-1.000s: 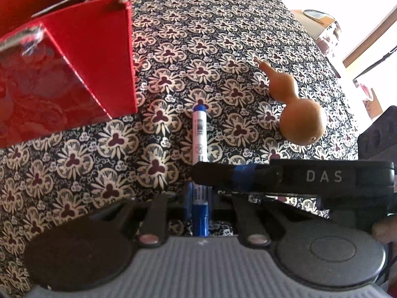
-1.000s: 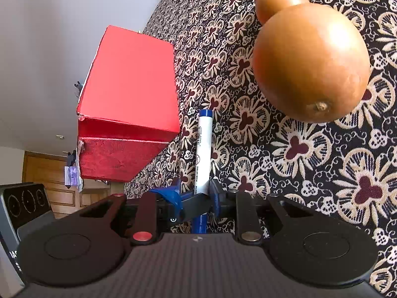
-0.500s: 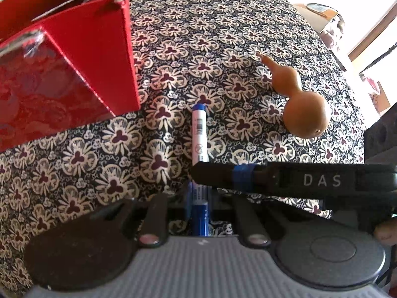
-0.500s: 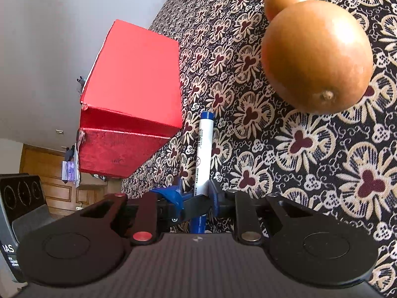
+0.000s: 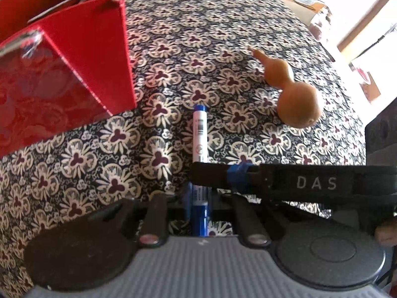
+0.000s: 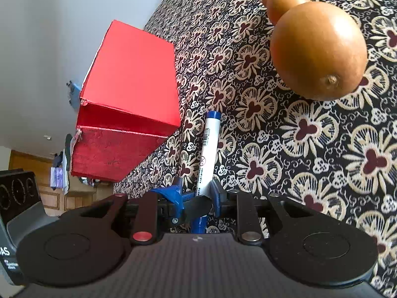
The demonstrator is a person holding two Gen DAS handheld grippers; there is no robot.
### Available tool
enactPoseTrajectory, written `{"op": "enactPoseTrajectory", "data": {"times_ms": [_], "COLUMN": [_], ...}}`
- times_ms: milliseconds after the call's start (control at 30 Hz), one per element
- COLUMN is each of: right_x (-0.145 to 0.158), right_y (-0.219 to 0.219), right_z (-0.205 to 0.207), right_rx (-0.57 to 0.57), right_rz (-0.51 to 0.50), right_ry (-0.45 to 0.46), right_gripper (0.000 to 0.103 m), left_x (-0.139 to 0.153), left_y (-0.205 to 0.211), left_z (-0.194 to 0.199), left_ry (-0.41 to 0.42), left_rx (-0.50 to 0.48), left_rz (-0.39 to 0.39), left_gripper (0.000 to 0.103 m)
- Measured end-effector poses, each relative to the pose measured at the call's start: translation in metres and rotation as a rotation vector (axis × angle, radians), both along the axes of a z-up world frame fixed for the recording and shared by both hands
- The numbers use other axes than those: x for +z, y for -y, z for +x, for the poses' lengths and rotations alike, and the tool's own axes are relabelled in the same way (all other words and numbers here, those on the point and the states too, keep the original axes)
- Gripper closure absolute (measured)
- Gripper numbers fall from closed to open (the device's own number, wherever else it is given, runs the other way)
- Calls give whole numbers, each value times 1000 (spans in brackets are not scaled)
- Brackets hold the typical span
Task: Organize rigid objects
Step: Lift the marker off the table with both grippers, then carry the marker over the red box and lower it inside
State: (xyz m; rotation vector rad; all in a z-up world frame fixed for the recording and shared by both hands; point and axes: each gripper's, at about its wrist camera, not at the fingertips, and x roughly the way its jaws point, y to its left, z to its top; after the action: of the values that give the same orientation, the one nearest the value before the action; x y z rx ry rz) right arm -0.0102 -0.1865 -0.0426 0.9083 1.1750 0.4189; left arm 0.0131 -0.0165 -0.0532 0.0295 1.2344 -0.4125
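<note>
While both of your grippers meet on the one marker [image 5: 200, 134], your left gripper [image 5: 198, 198] has its jaws together on the blue capped end, and your right gripper [image 6: 198, 196] has its blue-padded jaws around the white barrel just ahead of that; the right jaws have just been opening a little with the barrel between them, and I cannot tell whether the pads press on it (the black finger of the other gripper crosses in front of the pinch in each view). Two holds on one pen read to me as a handover, or a pull on the cap; I cannot say which.

Ahead of the jaws the marker runs straight out, a smooth white plastic cylinder with printed marks and a blue tip at its far end, above the patterned cloth [image 5: 173, 37], a woven black fabric with cream and maroon flowers. Ahead and to the left of your left jaws stands the red box [image 5: 86, 57], stiff card with a textured brocade-like face and an open top, likely where rigid things go. Ahead and to the right lies the gourd [image 6: 317, 52], tan, hard-looking, glossy, two-bulbed, on its side, well apart from the box.
</note>
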Motion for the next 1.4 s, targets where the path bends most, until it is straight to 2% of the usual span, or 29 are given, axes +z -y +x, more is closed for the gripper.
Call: {"op": "enactPoseTrajectory", "data": {"times_ms": [267,467,700,900,1067,1267,1400], "right_x": [34,56,105,136,145,154,153], "right_y": [-25,-44,-78,-91,-109,-133,-150], "right_z": [-11,-11,-2,15,47,88,118], "right_rx": [-50,-68,-91,-88,-59,28,95], "right_rz": [-39,-63,-111,-126,-100,-133,-148], "right_ry": [65,110,251,363,394,408,408], "right_gripper": [97,97,97,97,97,97,97], "left_x": [25,48,83,121,144,158,158], "left_y": [-9,-24,-54,-76,-97,-126,-138], "left_z": [-7,-18,-20,-16,-3,24,49], "left_ry": [67,158,245,356,420,451,453], "left_rx": [-137,-219,-257,-263,-242,-189,-136], "left_rz": [-10,-12,-65,-92,-97,-90,-62], "left_gripper": [95,96,96,96,96,96,96]}}
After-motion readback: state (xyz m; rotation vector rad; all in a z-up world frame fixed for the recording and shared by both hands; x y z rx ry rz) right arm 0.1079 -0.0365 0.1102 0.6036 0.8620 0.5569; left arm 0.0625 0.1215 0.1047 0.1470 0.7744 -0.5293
